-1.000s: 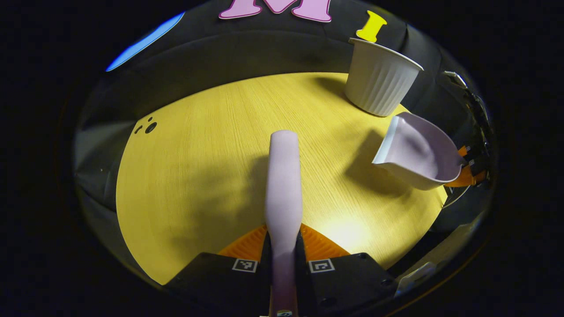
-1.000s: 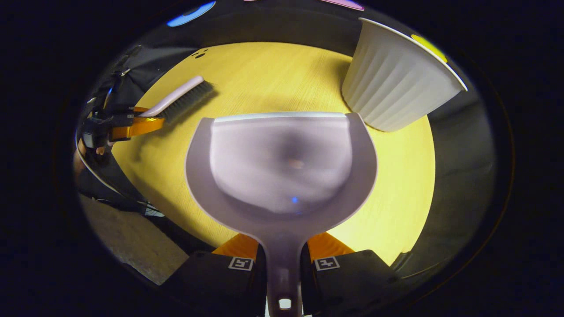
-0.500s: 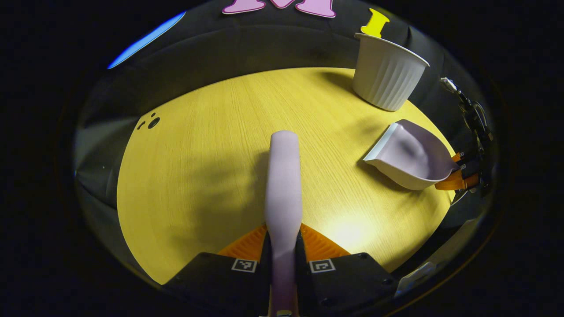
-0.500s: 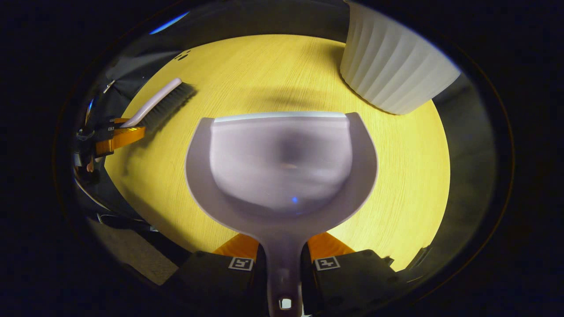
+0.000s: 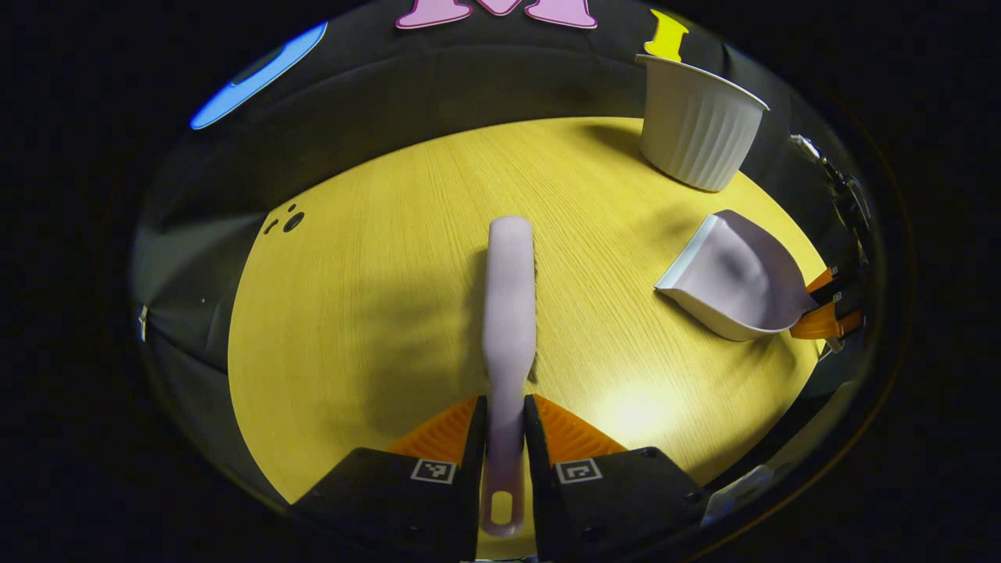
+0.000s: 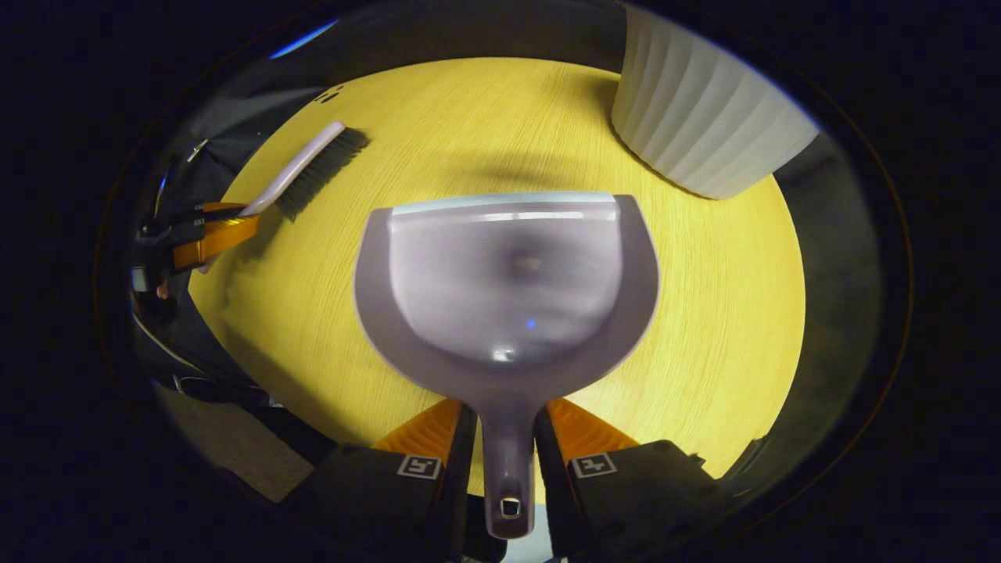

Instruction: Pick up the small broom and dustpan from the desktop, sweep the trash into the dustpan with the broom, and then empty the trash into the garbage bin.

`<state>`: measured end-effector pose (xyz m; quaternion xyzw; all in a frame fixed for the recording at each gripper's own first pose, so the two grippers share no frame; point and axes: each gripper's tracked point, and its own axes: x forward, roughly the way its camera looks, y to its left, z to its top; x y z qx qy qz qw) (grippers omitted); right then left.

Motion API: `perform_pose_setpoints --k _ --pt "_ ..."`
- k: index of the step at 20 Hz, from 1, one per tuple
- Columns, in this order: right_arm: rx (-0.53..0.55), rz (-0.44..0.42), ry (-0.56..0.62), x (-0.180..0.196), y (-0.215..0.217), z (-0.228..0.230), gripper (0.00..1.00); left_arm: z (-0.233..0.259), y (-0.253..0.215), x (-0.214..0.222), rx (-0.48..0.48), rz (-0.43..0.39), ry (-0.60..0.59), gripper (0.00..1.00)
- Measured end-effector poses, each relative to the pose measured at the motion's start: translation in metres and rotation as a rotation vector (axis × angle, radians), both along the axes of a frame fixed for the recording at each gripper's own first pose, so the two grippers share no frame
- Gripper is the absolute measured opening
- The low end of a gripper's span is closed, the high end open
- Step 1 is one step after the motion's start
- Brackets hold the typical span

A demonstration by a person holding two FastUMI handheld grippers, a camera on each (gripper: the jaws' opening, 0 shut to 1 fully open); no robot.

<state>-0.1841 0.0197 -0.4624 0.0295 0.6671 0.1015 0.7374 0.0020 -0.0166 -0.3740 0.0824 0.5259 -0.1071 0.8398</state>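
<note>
A ribbed white garbage bin is seen at the far right of the yellow wood-grain desktop, with three small dark holes at the far left; nothing lies between broom and dustpan. The small broom lies lengthwise, pointing away, its handle between the slightly parted fingers of the left gripper; whether the fingers press it cannot be told. The dustpan rests on the desktop, mouth toward the bin, its handle between the right gripper fingers, contact likewise unclear.

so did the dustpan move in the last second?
Yes. In the left gripper view the dustpan has come down from its raised tilt onto the table and sits farther from the white bin.
</note>
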Motion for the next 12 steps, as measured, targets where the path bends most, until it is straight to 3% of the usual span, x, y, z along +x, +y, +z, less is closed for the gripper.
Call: perform_pose_setpoints --k 3,4,6,7,9,11,12 --pt "0.013 -0.009 -0.023 0.001 -0.003 0.016 0.45 0.007 -0.001 -0.002 -0.002 0.01 -0.013 0.27" --pt "0.015 -0.009 -0.033 0.001 -0.004 0.022 0.44 0.013 -0.002 -0.004 0.001 0.012 -0.02 0.32" --pt "0.025 -0.012 -0.06 0.004 -0.006 0.037 0.47 0.024 -0.001 -0.007 0.014 0.014 -0.04 0.32" --pt "0.029 -0.019 -0.078 0.005 -0.007 0.047 0.44 0.028 0.0 -0.006 0.02 0.018 -0.053 0.33" --pt "0.042 -0.033 -0.128 0.012 -0.006 0.066 0.44 0.043 -0.001 -0.008 0.011 0.037 -0.079 0.27" --pt "0.058 -0.052 -0.204 0.025 -0.004 0.088 0.44 0.061 0.001 -0.009 -0.004 0.058 -0.11 0.37" --pt "0.069 -0.063 -0.255 0.035 -0.004 0.101 0.44 0.07 -0.004 -0.003 -0.014 0.066 -0.138 0.32"
